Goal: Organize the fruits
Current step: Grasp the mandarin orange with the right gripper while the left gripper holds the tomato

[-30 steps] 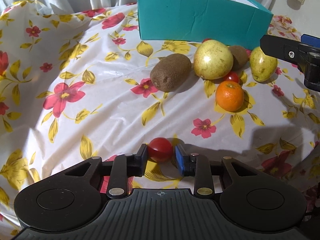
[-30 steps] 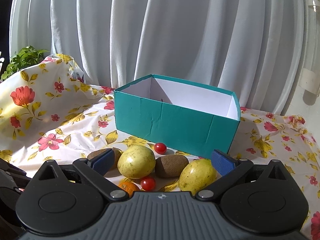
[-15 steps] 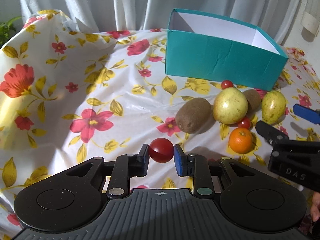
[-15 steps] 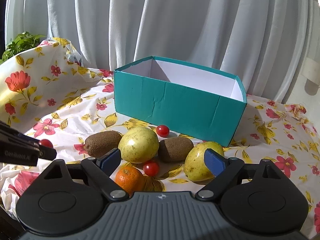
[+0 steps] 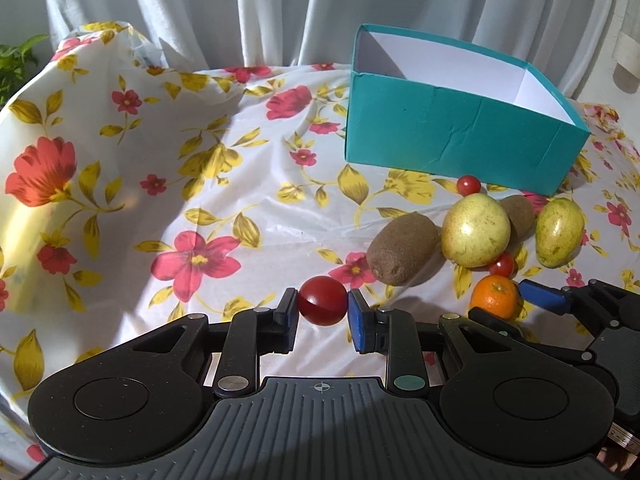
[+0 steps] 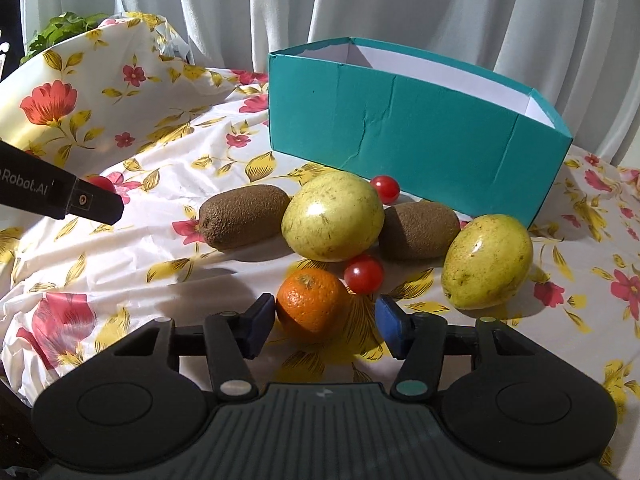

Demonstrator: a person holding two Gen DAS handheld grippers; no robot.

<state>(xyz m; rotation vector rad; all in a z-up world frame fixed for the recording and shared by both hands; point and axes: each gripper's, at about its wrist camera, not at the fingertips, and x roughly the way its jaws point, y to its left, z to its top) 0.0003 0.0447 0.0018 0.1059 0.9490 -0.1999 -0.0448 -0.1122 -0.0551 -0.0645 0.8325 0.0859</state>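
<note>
My left gripper (image 5: 322, 309) is shut on a red cherry tomato (image 5: 322, 306) and holds it above the floral cloth, left of the fruit pile. My right gripper (image 6: 325, 322) is open, its pads on either side of an orange (image 6: 312, 303) on the cloth, not touching it. Behind the orange lie two yellow-green guavas (image 6: 333, 216) (image 6: 487, 261), two kiwis (image 6: 244, 215) (image 6: 418, 230) and two more cherry tomatoes (image 6: 364, 273) (image 6: 385, 188). The open teal box (image 6: 404, 136) stands behind them; its inside shows white.
The floral tablecloth (image 5: 168, 184) rises in a fold at the far left. White curtains hang behind. A green plant (image 6: 60, 30) stands at the far left. The left gripper's finger (image 6: 80, 202) reaches in at the left of the right wrist view.
My left gripper has lifted the tomato off the cloth and pulled back. My right gripper has come down and forward around the orange and narrowed its opening.
</note>
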